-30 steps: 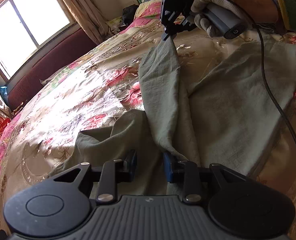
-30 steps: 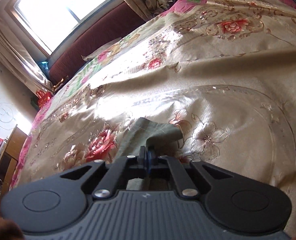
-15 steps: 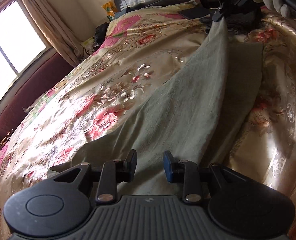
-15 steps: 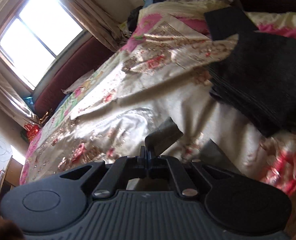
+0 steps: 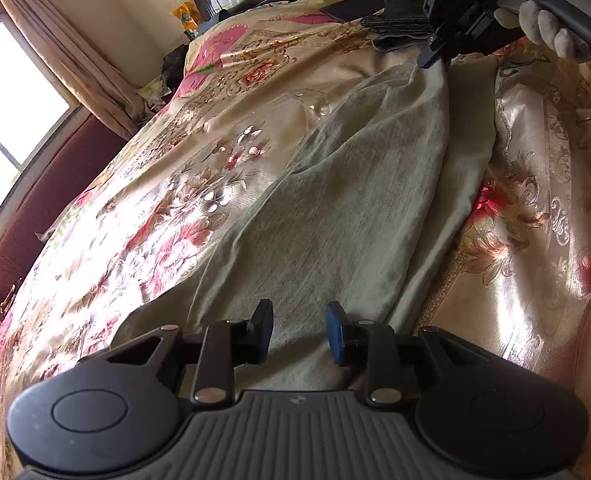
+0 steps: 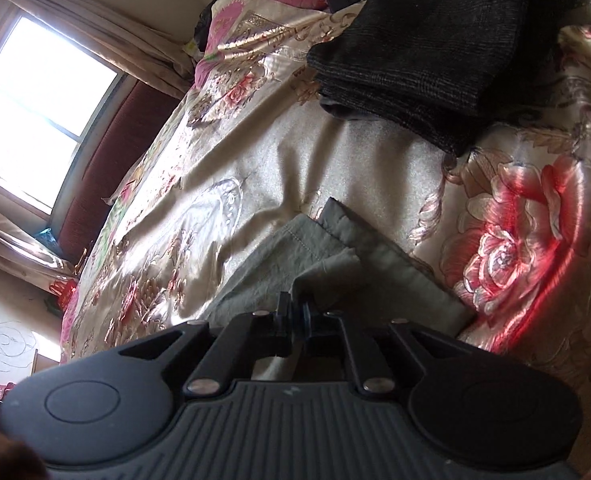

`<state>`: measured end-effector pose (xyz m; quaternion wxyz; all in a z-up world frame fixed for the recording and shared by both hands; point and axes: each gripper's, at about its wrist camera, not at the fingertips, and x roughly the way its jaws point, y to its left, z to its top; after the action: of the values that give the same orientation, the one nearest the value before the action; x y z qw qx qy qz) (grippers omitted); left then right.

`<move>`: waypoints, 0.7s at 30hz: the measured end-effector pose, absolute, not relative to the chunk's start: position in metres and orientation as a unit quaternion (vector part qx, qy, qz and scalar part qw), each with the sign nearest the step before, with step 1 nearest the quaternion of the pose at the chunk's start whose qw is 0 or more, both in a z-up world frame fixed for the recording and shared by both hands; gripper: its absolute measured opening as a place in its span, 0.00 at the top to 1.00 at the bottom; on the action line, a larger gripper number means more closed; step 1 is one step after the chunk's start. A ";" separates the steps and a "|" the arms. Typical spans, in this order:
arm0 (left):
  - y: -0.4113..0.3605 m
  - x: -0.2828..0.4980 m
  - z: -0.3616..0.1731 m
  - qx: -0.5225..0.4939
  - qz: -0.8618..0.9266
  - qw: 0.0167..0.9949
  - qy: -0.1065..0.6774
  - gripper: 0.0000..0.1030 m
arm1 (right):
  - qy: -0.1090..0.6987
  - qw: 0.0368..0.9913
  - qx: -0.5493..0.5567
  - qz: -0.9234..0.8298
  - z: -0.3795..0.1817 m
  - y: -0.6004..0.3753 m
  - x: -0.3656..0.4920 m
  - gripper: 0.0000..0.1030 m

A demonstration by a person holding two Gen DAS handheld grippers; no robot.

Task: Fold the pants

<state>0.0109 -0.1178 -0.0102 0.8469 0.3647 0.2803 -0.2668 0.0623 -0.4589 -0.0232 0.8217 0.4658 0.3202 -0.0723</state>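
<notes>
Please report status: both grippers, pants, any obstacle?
Left gripper open over sage-green cloth pants. Right gripper shut on hem. Folded dark knitted garment beyond.

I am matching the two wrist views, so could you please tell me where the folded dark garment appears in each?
Left wrist: folded dark garment top right, beyond the green pants.
Right wrist: it fills the top right, above the pants hem.
Shared landmark: the window, at left in both.

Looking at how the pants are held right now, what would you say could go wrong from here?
1. The right gripper pinches only a small edge of the grey-green fabric pants, which may slip out.
2. The open left gripper holds nothing, so the near end could bunch.
3. The hem might land on the dark folded garment.
</notes>
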 end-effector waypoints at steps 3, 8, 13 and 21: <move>-0.122 0.008 -0.008 0.369 -0.273 0.845 0.274 0.57 | 0.307 0.822 0.475 -0.062 -0.016 -0.459 0.060 0.97; -0.129 0.003 0.001 0.365 -0.282 0.850 0.256 0.55 | 0.246 0.844 0.475 -0.036 0.029 -0.466 0.032 0.98; -0.133 -0.001 -0.007 0.365 -0.291 0.844 0.265 0.53 | 0.302 0.834 0.454 -0.092 -0.002 -0.464 0.010 0.98; -0.134 -0.001 -0.011 0.370 -0.296 0.838 0.269 0.52 | 0.312 0.816 0.469 -0.124 -0.029 -0.463 -0.007 0.98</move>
<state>-0.0011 -0.1338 -0.0109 0.8384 0.3702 0.2690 -0.2962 -0.0072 -0.4626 -0.0294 0.8164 0.4695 0.3124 -0.1242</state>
